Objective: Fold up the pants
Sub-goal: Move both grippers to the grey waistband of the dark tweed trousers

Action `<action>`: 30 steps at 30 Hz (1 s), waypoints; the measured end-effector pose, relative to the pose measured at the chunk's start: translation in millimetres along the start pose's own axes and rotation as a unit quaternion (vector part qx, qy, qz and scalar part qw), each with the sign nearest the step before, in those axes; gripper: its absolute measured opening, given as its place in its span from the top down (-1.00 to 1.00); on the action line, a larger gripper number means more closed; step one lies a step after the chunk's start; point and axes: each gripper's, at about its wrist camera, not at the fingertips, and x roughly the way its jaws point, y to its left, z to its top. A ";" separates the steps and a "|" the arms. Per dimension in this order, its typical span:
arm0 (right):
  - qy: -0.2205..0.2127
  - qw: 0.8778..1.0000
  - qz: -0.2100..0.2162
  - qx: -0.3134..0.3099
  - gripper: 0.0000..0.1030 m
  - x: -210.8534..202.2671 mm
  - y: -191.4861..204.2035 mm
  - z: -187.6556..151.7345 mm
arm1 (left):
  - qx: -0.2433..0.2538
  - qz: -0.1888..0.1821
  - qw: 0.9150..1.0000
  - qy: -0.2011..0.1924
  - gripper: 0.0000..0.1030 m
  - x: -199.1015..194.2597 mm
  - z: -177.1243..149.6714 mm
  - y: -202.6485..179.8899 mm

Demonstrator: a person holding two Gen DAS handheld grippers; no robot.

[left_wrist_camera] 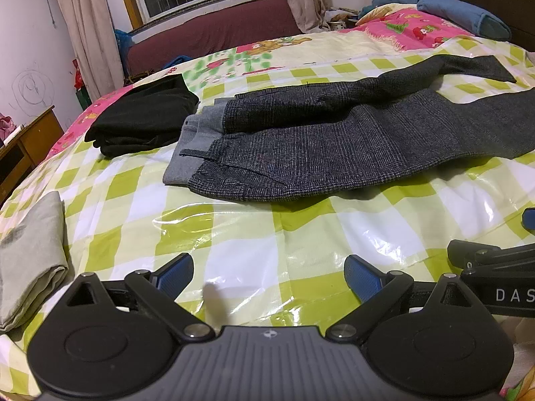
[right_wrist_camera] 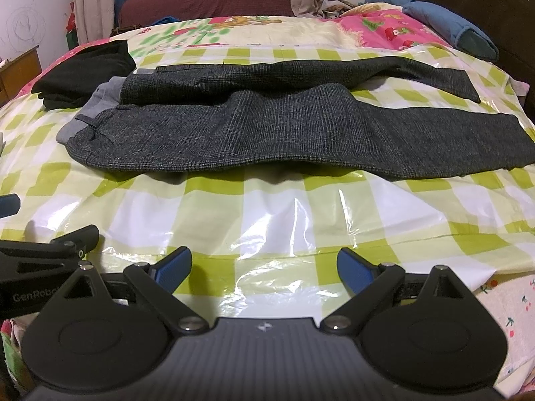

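Observation:
Dark grey checked pants [left_wrist_camera: 334, 140] [right_wrist_camera: 267, 130] lie spread flat across the bed, waistband with its lighter grey lining to the left, both legs stretched to the right and slightly apart. My left gripper [left_wrist_camera: 269, 275] is open and empty, low over the plastic cover near the bed's front edge, well short of the pants. My right gripper [right_wrist_camera: 264, 267] is also open and empty, in front of the near leg's lower edge. In the left wrist view the right gripper's body shows at the right edge; in the right wrist view the left gripper's body shows at the left edge.
A green-and-white checked plastic sheet [left_wrist_camera: 234, 227] [right_wrist_camera: 267, 207] covers the bed. A folded black garment [left_wrist_camera: 143, 117] [right_wrist_camera: 87, 70] lies left of the waistband. A folded beige cloth [left_wrist_camera: 30, 250] sits at the near left. Blue pillows [left_wrist_camera: 464, 16] [right_wrist_camera: 448, 26] and a pink quilt lie at the far right.

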 end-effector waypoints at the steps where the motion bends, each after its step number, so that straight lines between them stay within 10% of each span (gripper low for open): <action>1: 0.000 1.000 0.000 0.000 -0.82 -0.1 0.0 -0.1 | 0.000 0.000 1.000 0.000 -1.00 0.0 0.0 0.1; 21: -0.054 0.977 0.066 -0.193 -0.82 24.2 67.4 62.5 | -0.054 0.039 0.997 -0.026 -1.00 59.4 42.6 95.1; 30: -0.032 0.956 0.129 -0.260 -0.61 73.7 105.3 68.6 | -0.012 -0.013 0.999 -0.048 -1.00 103.2 58.3 105.0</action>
